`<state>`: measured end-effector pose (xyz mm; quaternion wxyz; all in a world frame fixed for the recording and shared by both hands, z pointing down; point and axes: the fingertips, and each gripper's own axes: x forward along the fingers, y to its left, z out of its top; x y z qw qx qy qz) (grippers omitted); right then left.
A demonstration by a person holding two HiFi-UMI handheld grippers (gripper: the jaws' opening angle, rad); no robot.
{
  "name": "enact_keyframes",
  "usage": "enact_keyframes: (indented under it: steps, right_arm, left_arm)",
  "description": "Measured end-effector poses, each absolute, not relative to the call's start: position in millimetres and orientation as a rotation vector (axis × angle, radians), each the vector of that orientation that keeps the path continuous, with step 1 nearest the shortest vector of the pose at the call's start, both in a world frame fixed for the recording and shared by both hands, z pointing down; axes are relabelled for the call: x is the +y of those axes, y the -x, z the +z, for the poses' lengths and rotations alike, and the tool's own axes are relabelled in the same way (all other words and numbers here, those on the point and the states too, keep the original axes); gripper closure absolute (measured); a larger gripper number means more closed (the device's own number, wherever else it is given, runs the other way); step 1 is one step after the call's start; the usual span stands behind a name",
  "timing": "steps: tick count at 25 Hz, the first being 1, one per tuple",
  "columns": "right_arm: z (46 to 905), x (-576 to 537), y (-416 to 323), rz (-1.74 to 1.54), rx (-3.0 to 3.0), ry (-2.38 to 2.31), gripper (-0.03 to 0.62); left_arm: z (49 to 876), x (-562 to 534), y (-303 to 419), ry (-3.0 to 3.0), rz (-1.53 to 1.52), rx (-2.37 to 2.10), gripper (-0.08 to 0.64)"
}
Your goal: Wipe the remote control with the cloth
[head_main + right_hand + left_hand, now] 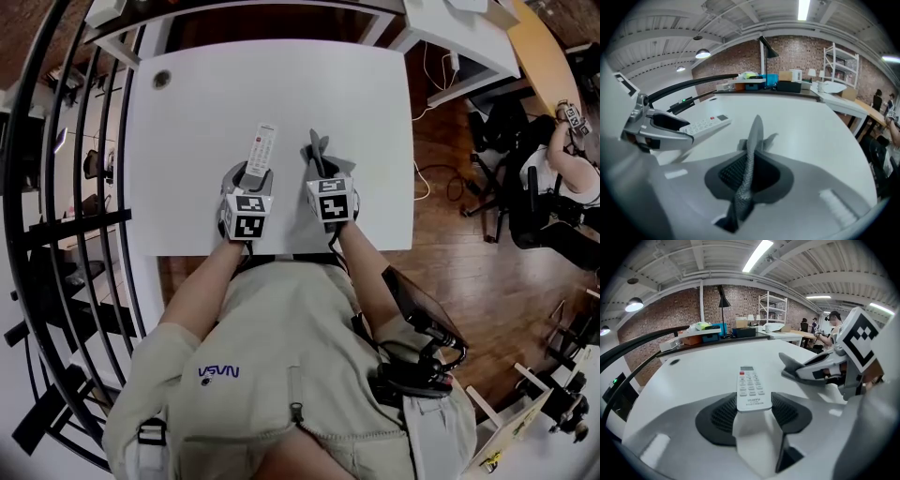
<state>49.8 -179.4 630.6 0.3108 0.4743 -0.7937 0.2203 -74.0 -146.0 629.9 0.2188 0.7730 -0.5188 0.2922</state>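
A white remote control (262, 147) sticks out forward from my left gripper (251, 174), just above the white table (187, 187). In the left gripper view the remote control (750, 386) lies buttons up, its near end clamped between the pads of the left gripper (752, 405). My right gripper (319, 169) is shut on a grey cloth (318, 147), close to the right of the remote. In the right gripper view the cloth (750, 154) stands as a thin folded strip pinched in the right gripper (749, 176). The remote control (706, 124) lies off to the left there.
A round cable hole (161, 80) sits near the table's far left corner. A black curved railing (56, 187) runs along the left. On the right are wooden floor with cables (441, 178) and a seated person (567, 178). More desks stand beyond the table.
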Motion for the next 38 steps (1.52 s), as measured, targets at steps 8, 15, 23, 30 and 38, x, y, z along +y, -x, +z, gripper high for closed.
enact_keyframes:
  steps: [8, 15, 23, 30, 38]
  right_arm:
    - [628.5, -174.3, -48.8, 0.587, -2.122, -1.219, 0.428]
    - [556.3, -177.9, -54.5, 0.488, -2.238, -1.412, 0.414]
    - [487.1, -167.0, -53.4, 0.393, -2.288, -1.671, 0.44]
    - [473.5, -143.5, -58.2, 0.353, -2.268, -1.731, 0.463]
    - [469.2, -135.8, -69.0, 0.329, -2.283, -1.724, 0.465]
  left_arm:
    - [640.7, -141.5, 81.4, -2.095, 0.822, -1.381, 0.318]
    - [570.0, -135.5, 100.3, -2.24, 0.62, -1.479, 0.333]
    - [587.7, -135.0, 97.6, -2.301, 0.719, -1.371, 0.337]
    - [629.3, -137.5, 81.0, -2.282, 0.916, -1.322, 0.339]
    - [648.0, -132.8, 68.2, -2.258, 0.922, -1.301, 0.266]
